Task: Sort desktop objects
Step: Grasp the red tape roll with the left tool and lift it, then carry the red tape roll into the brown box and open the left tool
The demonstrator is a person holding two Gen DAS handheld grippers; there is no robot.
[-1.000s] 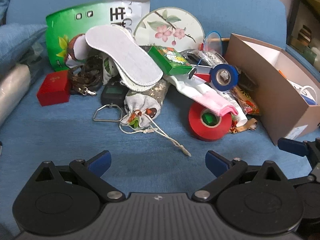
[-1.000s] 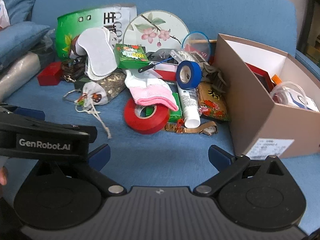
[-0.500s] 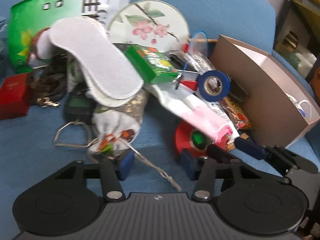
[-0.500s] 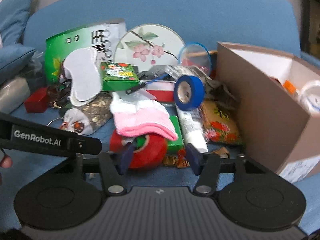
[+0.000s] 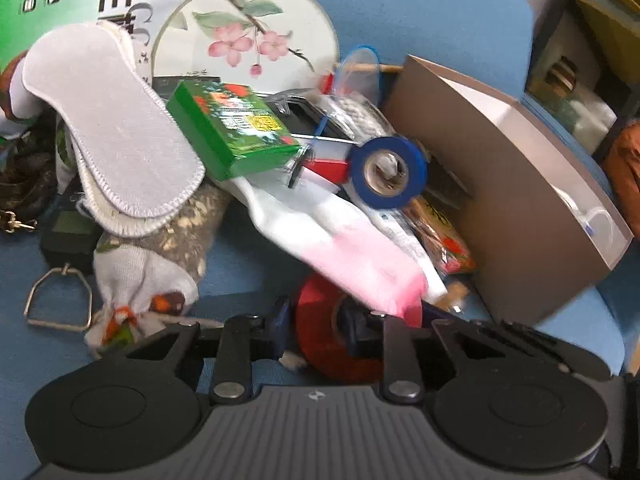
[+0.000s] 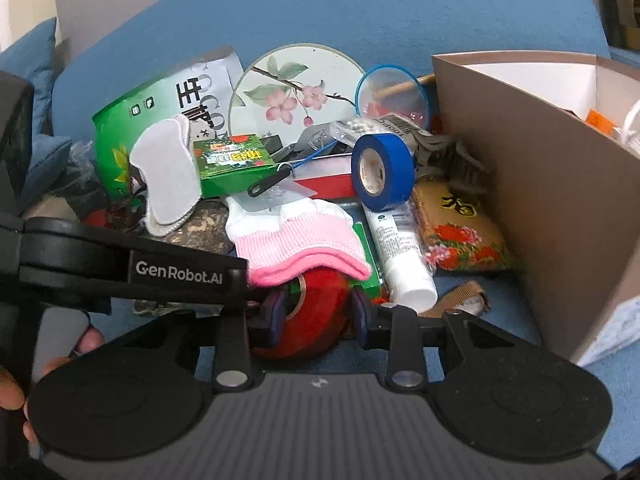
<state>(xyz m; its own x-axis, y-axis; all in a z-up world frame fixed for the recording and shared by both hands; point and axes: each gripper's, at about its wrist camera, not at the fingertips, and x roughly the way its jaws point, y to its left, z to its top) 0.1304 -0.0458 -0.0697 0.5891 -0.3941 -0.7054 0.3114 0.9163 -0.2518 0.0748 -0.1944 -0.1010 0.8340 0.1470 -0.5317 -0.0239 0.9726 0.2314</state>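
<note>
We take the red tape roll (image 6: 314, 312) as our landmark; it lies on the blue seat cushion (image 6: 480, 320) under the cuff of the pink-and-white sock (image 6: 296, 244). Our right gripper (image 6: 316, 314) has its fingers narrowed on either side of the roll, touching it. Our left gripper (image 5: 316, 322) has one finger at the roll's outer wall and one in its core; we cannot tell if it grips. The cardboard box (image 6: 552, 200) stands to the roll's right.
</note>
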